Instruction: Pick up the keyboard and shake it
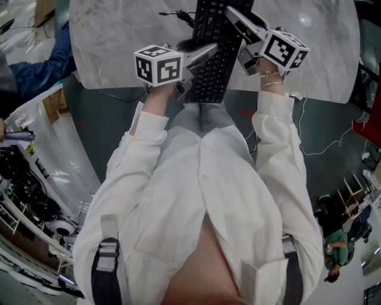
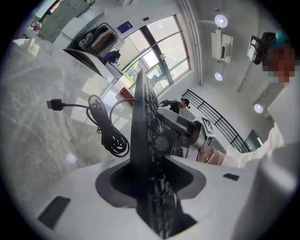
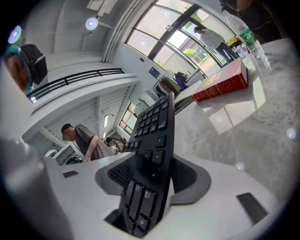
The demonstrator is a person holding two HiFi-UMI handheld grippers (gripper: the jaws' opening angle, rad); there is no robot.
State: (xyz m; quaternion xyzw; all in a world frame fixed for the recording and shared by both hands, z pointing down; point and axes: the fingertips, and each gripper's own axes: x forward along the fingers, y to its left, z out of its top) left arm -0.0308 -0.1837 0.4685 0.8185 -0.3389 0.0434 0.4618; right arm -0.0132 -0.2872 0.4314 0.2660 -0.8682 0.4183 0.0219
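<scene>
A black keyboard (image 1: pixel 211 65) hangs just above the white marble table (image 1: pixel 119 36), held at both long edges. My left gripper (image 1: pixel 207 50) comes in from the left and its jaws touch the keyboard on both faces. My right gripper (image 1: pixel 236 16) grips the opposite edge from the right. In the left gripper view the keyboard (image 2: pixel 143 122) stands edge-on in the slot of the left gripper (image 2: pixel 147 164), with the right gripper (image 2: pixel 176 123) beyond it. The right gripper view shows the key face (image 3: pixel 152 136) wedged in the right gripper (image 3: pixel 150 164).
The keyboard's black cable (image 2: pixel 105 131) lies coiled on the table (image 2: pixel 37 122), its plug end loose. A red book (image 3: pixel 220 84) and a plastic bottle (image 3: pixel 251 42) stand further along the table (image 3: pixel 243 136). Other people are in the room behind.
</scene>
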